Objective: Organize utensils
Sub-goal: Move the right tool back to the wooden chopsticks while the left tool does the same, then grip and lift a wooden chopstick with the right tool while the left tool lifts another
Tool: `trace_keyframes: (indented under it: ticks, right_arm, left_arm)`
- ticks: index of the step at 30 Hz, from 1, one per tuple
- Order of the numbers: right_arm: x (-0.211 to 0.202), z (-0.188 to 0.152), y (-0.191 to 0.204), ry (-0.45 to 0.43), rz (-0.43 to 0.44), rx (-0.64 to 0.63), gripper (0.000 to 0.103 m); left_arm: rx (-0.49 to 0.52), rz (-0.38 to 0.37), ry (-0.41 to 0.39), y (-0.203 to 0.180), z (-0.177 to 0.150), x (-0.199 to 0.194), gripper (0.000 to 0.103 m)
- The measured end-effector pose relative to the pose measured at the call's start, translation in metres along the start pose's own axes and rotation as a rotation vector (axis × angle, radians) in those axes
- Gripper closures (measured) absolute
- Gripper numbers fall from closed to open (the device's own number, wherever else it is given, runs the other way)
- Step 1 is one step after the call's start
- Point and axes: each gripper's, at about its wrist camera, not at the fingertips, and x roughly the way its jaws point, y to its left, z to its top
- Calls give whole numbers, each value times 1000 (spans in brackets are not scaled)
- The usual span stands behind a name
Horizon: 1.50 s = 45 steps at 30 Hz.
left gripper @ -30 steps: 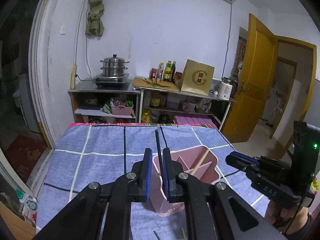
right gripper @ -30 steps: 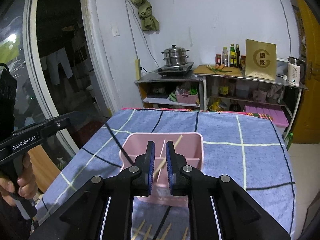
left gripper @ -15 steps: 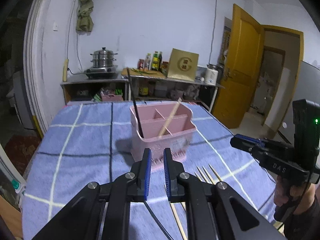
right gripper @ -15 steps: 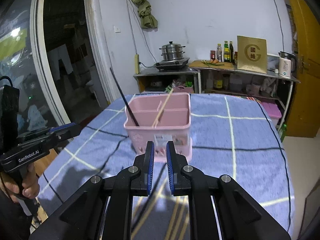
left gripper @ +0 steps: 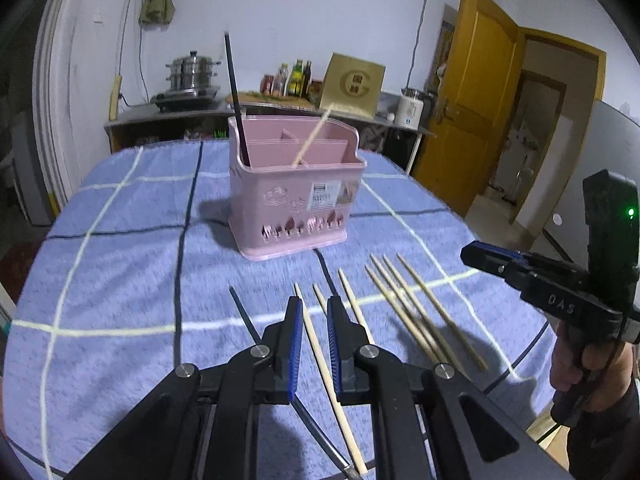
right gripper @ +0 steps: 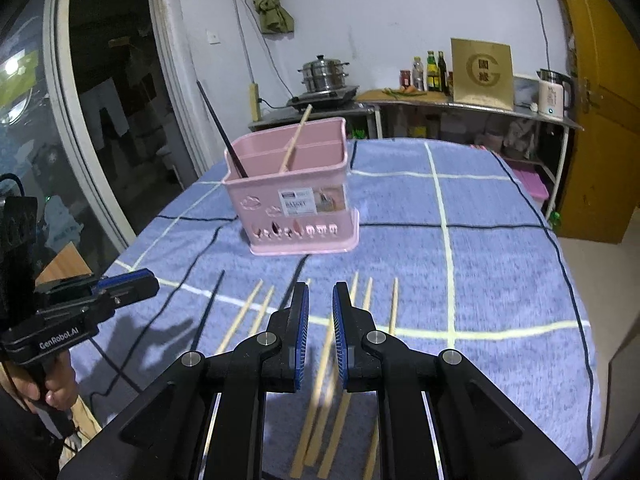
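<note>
A pink utensil holder (left gripper: 294, 196) (right gripper: 294, 196) stands on the blue checked cloth. One black chopstick (left gripper: 236, 100) (right gripper: 220, 132) and one wooden chopstick (left gripper: 310, 138) (right gripper: 294, 140) stand in it. Several wooden chopsticks (left gripper: 404, 312) (right gripper: 244, 316) and one black chopstick (left gripper: 244, 316) (right gripper: 206, 316) lie on the cloth in front of it. My left gripper (left gripper: 311, 308) hovers over a wooden chopstick, jaws slightly apart and empty. My right gripper (right gripper: 320, 296) hovers over the wooden chopsticks, jaws slightly apart and empty.
The table's cloth (left gripper: 120, 280) ends at a near edge and a right edge by the yellow door (left gripper: 472, 100). A shelf with a steamer pot (right gripper: 324, 74), bottles and a kettle stands behind the table.
Both grippers have pulled back and down from the pink holder toward the chopsticks lying on the cloth. The black chopstick that the left gripper held now stands in the holder.
</note>
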Motion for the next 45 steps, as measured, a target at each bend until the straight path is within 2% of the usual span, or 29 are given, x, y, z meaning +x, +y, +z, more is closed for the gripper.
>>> trace_keyframes:
  ticks: [8, 24, 40, 45]
  right_arm:
    - [17, -10, -17, 47, -36, 14, 90]
    - [78, -13, -32, 202, -66, 9, 90]
    - [107, -6, -35, 267, -91, -4, 91]
    - [113, -3, -34, 272, -98, -15, 94]
  left_arm:
    - [5, 12, 77, -3, -8, 33, 92]
    - [-11, 40, 220, 3, -6, 96, 92]
    - [5, 83, 245, -2, 2, 119, 92]
    - [23, 109, 250, -5, 4, 122, 92]
